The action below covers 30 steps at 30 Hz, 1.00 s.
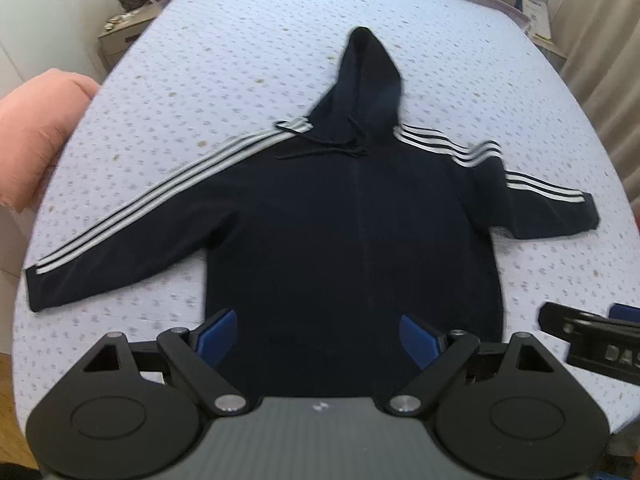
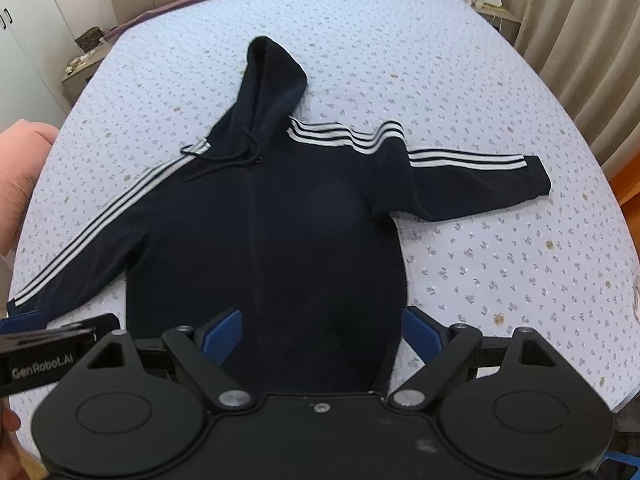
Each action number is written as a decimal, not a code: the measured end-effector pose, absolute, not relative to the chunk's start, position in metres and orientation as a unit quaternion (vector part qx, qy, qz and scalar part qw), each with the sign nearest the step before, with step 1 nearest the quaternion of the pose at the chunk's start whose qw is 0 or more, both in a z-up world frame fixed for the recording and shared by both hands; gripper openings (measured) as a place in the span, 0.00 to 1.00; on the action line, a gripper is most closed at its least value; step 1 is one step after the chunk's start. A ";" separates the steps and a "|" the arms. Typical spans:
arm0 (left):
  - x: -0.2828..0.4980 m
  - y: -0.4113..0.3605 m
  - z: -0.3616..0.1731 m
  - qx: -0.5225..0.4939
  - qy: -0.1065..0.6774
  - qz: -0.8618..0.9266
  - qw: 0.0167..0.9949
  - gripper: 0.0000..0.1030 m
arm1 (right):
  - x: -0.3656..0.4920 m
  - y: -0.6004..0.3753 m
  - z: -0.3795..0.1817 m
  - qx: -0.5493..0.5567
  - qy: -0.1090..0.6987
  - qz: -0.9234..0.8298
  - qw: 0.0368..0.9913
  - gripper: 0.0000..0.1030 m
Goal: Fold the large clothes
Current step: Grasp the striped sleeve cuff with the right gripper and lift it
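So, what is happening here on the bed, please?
A person holds two grippers above a dark hoodie that lies flat on the flowered bed sheet, sleeves spread out and hood pointing away. The left gripper and the right gripper both have open jaws near the bottom hem. Nothing is gripped; no fold is made yet.

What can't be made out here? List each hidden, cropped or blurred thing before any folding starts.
- Bottom hem of the dark navy hooded sweatshirt with white sleeve stripes: hidden in both views behind each gripper's body.
- Right gripper: cut off by the left wrist view's right edge; fingers unseen there.
- Clutter on the small bedside cabinet: too small and blurred, left wrist view.
- Pink bundle: cropped by the left edge in both views.
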<state>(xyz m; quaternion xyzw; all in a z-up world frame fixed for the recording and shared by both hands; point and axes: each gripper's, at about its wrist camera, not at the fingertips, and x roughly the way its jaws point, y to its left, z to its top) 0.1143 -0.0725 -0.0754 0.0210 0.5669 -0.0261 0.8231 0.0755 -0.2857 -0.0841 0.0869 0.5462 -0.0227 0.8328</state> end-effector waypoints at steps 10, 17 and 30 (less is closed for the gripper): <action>0.126 -0.144 -0.102 0.007 0.544 -0.027 0.839 0.88 | 0.080 -0.394 -0.110 0.225 0.451 -0.038 0.863 0.99; 0.152 -0.182 -0.155 -0.021 0.507 -0.030 0.861 0.83 | 0.113 -0.472 -0.175 0.177 0.380 -0.099 0.903 0.99; 0.198 -0.232 -0.261 -0.010 0.480 -0.028 0.877 0.83 | 0.220 -0.649 -0.329 0.204 0.378 -0.197 0.881 0.95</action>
